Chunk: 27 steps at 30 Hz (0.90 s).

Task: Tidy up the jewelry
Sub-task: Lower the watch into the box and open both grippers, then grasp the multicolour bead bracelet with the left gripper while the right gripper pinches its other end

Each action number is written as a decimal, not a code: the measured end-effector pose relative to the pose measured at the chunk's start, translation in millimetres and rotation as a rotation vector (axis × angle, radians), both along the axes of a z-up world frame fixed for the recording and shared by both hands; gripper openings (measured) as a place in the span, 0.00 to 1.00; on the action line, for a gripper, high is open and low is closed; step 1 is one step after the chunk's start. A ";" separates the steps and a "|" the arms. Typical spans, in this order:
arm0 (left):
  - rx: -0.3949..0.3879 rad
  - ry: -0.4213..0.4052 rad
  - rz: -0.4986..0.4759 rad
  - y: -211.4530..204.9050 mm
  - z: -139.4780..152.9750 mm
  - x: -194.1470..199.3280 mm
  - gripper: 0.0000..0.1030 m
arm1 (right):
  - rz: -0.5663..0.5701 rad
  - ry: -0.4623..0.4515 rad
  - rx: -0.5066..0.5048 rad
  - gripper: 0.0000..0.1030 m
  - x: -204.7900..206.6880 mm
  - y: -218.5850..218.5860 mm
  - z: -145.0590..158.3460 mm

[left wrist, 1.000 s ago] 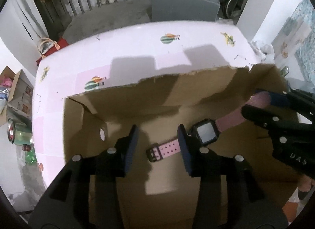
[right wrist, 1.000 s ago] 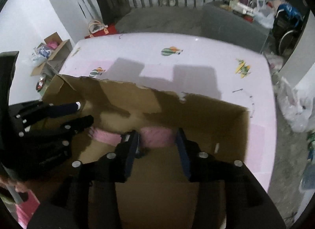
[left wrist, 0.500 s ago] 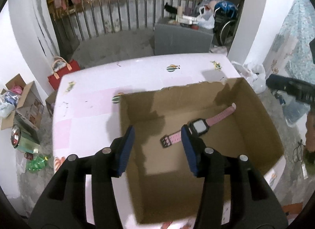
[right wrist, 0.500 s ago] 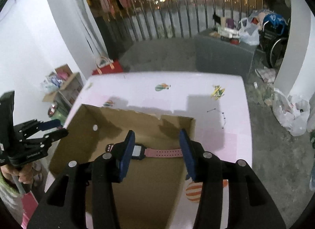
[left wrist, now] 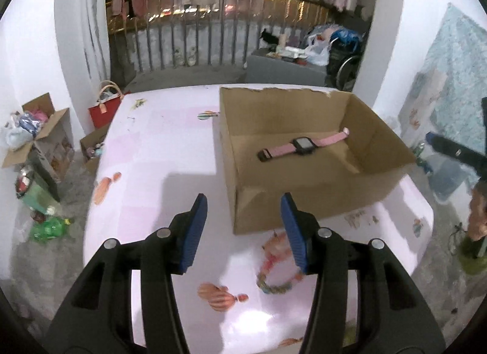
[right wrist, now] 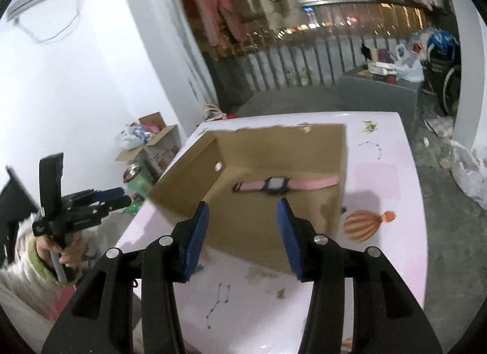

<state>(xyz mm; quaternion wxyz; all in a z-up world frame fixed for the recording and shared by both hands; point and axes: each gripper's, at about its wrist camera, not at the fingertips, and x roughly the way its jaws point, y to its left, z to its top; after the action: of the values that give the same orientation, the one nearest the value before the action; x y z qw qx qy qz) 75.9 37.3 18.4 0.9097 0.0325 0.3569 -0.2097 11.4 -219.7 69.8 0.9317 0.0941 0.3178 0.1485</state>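
Note:
A pink-strapped watch (left wrist: pixel 303 144) with a black square face lies flat on the floor of an open cardboard box (left wrist: pixel 304 198) on the pink table (left wrist: pixel 152 156). My left gripper (left wrist: pixel 243 205) hovers open and empty over the table, short of the box's near left corner. A blurred beaded bracelet (left wrist: pixel 274 268) lies on the table below its right finger. In the right wrist view the watch (right wrist: pixel 275 185) lies in the box (right wrist: pixel 188 177), beyond my open, empty right gripper (right wrist: pixel 242 206), which is held back over the box's near wall.
The table (right wrist: pixel 386 177) carries balloon prints (right wrist: pixel 365 226). A person's hand (right wrist: pixel 67 253) holds the other gripper at the left. On the floor at the left stand cardboard boxes (left wrist: pixel 39 134) and a red bag (left wrist: pixel 105 107). A grey block (left wrist: pixel 286 71) and railing stand behind.
Both grippers have pulled back and up out of the box, leaving the watch lying on its floor. Their jaws stand slightly wider. The bracelet has come into the left view.

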 end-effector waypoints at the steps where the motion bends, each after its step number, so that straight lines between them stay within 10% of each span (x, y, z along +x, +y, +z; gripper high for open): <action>1: 0.007 -0.014 -0.008 -0.9 -7.6 -4.0 0.46 | 0.014 -0.011 -0.027 0.45 -4.0 9.4 -5.8; 13: 0.099 0.015 -0.125 -23.4 -89.1 -28.8 0.45 | 0.175 0.104 -0.052 0.39 3.9 86.9 -84.3; 27: 0.136 0.079 -0.151 -29.6 -122.6 -12.4 0.22 | 0.245 0.166 -0.177 0.24 47.2 118.4 -117.1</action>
<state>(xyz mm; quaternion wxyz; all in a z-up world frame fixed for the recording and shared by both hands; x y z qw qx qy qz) 63.5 7.7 -104.2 0.8724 0.1124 0.4023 -0.2539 58.5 -101.3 -47.3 0.8818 -0.0156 0.4147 0.2242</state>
